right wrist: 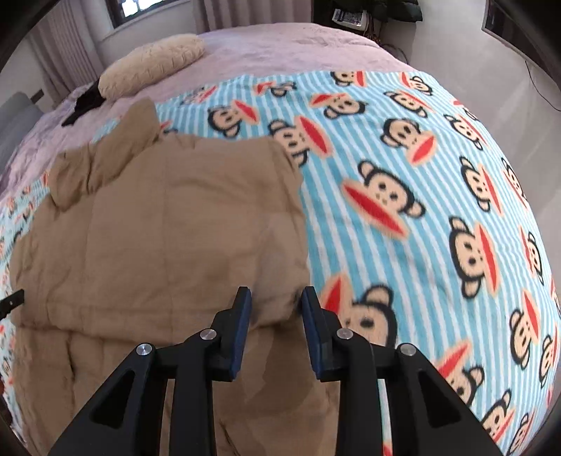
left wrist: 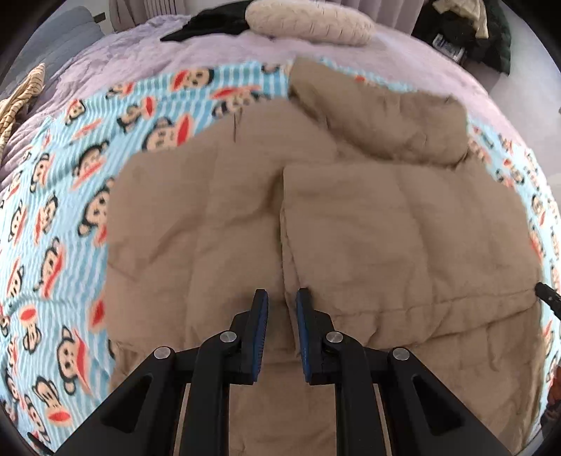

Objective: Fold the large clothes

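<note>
A large tan quilted jacket (left wrist: pixel 280 217) lies flat on a blue striped monkey-print blanket (left wrist: pixel 52 217), partly folded with its hood (left wrist: pixel 378 119) at the far end. My left gripper (left wrist: pixel 282 298) is open and empty just above the jacket's middle seam. In the right wrist view the jacket (right wrist: pixel 157 228) fills the left half. My right gripper (right wrist: pixel 277 298) is open and empty over the jacket's right edge, beside the blanket (right wrist: pixel 420 210). A tip of the right gripper (left wrist: pixel 548 298) shows at the left wrist view's right edge.
The blanket lies on a lilac bedspread (left wrist: pixel 122 45). A cream pillow (left wrist: pixel 308 21) and a black garment (left wrist: pixel 210 24) lie at the bed's far end. A striped cloth (left wrist: pixel 17 101) lies at far left. Dark clothes (left wrist: pixel 466 28) are piled beyond the bed.
</note>
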The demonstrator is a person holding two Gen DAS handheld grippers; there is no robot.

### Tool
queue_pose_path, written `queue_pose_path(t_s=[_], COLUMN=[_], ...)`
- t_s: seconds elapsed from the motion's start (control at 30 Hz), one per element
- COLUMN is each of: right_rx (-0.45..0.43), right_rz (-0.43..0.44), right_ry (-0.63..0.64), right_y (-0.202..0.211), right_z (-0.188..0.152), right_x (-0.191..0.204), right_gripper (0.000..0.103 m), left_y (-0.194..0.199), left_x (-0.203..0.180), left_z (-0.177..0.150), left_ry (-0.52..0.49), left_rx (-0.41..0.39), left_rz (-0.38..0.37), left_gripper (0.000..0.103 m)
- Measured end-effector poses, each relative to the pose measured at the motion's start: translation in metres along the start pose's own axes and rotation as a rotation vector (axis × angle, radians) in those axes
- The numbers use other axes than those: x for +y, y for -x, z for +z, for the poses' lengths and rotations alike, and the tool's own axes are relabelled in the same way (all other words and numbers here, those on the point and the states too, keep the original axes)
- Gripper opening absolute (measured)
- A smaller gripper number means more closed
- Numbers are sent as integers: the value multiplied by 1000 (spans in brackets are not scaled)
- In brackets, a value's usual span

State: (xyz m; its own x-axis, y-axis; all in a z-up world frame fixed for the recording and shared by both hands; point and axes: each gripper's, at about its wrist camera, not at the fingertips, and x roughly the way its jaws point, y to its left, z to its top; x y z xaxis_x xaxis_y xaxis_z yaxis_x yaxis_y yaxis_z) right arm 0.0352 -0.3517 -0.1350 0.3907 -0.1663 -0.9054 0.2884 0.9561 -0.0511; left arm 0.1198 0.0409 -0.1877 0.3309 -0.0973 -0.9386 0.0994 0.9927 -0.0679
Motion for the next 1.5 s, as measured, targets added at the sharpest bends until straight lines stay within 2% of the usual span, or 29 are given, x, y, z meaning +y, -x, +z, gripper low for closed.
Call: queue_pose_path(t_s=[0.13,0.3,0.43,0.6,0.97,1.0,1.03,1.07,1.13,1.37,1.5], right_rx=[57,65,89,109,145,146,146,145,144,136,98], right_rz=[13,40,91,129,189,192,194,196,201,216,262], right_ry=[-16,-15,-62,-85,-66,-60,-53,-49,-43,-33,-47], right_y=[-11,7,22,36,45,46,46,48,51,57,66], right_z=[-9,-16,-25,-38,-51,-51,-51,-52,-54,-58,-61], right_x=[-4,-6,-14,-20,-22,-21,-20,-19,-16,-2,7], right_gripper=[36,37,41,45,49,51,51,51,51,53,83], left_y=[-11,9,26,46,64,65,67,70,81,85,89], left_x=[-5,-7,-11,-19,-26,-26,-26,-24,-23,-17,-10], left_z=[-7,-10,-17,-28,-57,-59,-61,-63,-69,-79,-87], left_ry=[-24,-9,-2,-3,47,51,56,68,75,56,52], left_rx=[10,12,12,-13,-4,-4,-4,-10,-67,-42,-43], left_rz=[39,61,72,95,97,96,96,104,118,94,90], left_gripper=[18,18,18,18,18,33,59,102,103,103,103])
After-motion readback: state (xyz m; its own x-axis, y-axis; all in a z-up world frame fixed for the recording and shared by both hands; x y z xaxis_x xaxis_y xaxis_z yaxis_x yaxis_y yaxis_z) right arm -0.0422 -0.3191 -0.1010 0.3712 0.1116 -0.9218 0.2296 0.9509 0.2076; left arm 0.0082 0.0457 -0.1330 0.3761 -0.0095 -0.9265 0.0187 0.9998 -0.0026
